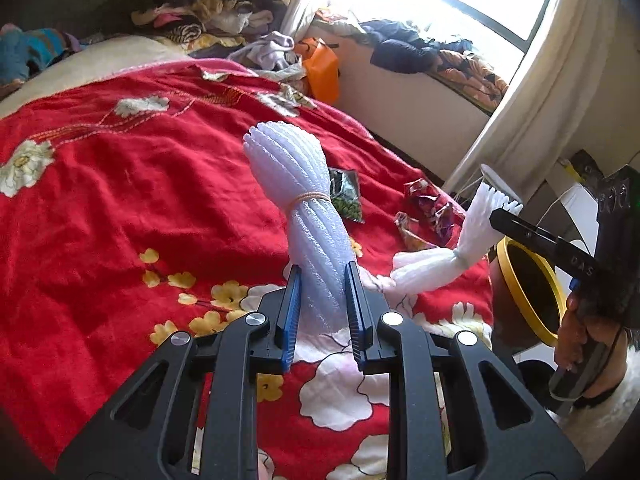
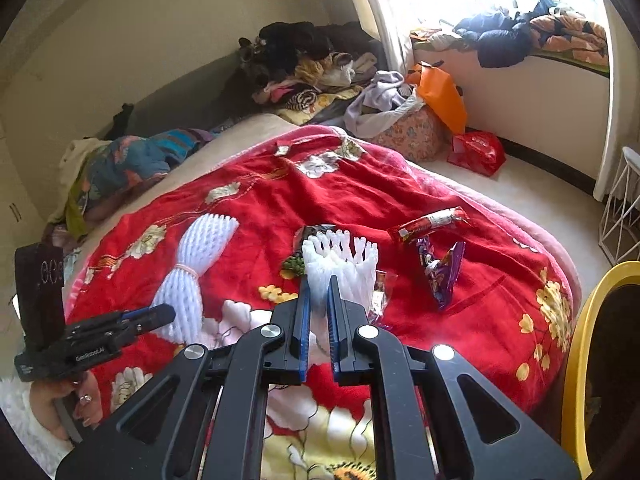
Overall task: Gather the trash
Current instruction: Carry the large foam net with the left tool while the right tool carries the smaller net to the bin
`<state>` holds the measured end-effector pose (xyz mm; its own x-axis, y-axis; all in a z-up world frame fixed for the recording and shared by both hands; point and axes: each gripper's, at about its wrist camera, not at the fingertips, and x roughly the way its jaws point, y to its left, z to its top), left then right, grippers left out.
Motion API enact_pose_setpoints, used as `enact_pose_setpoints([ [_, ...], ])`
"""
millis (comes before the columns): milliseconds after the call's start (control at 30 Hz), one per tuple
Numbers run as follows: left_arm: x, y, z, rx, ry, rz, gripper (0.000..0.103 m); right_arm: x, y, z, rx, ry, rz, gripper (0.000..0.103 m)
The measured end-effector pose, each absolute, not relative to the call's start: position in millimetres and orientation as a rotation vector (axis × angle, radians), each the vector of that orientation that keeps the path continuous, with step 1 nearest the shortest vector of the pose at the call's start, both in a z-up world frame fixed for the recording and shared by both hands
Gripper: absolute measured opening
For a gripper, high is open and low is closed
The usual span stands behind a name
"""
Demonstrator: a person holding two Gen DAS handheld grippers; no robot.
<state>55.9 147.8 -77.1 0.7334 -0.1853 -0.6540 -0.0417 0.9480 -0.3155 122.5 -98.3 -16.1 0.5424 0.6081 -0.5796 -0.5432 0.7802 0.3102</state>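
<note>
Clamping a white foam-net sleeve bundle tied with a rubber band point(image 1: 296, 200), my left gripper point(image 1: 322, 280) holds it above the red flowered blanket point(image 1: 120, 200). My right gripper point(image 2: 318, 292) is closed on a second white foam-net bundle point(image 2: 344, 260), near the blanket's edge beside the yellow-rimmed bin point(image 2: 576, 360).
</note>
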Motion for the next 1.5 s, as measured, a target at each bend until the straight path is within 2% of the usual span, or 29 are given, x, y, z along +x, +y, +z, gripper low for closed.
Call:
enact_pose_setpoints([
  [1500,65.2,49.9,-18.0,-0.151,0.657,-0.249,0.016,98.9,-205.1,40.8,0.207,0.540,0.474,0.008],
])
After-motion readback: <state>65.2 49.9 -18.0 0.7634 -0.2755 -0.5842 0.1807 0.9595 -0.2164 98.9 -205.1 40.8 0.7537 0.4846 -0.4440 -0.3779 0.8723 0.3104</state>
